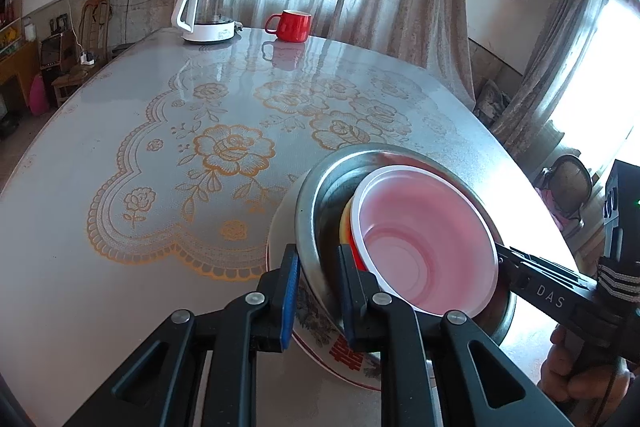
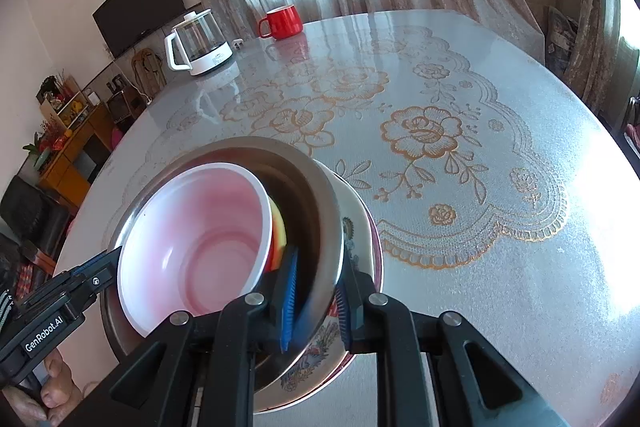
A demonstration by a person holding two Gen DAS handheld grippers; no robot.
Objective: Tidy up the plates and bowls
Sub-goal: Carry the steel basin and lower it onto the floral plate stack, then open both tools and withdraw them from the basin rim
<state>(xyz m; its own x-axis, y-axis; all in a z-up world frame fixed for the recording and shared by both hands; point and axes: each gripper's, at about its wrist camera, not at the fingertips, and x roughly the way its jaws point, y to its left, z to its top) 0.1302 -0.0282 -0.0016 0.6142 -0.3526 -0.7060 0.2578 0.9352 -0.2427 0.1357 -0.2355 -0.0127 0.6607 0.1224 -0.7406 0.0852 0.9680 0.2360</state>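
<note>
Fingers of the left gripper [image 1: 318, 291] clamp the steel bowl's [image 1: 316, 227] thin rim; those of the right gripper [image 2: 316, 303] clamp the opposite rim. Between them nests a light pink bowl [image 1: 428, 243], loose and likely to slide. Stack rests on a fragile patterned plate [image 1: 320, 337] upon the worktop [image 1: 120, 287].

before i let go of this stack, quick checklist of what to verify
1. Left gripper clamped on steel bowl rim: ok.
2. Right gripper clamped on the opposite rim: ok.
3. Pink bowl seated level inside: not ok, it sits tilted.
4. Patterned plate beneath the steel bowl: ok.
5. Plate resting flat on table: cannot tell.
6. Red mug and kettle far from the stack: ok.
</note>
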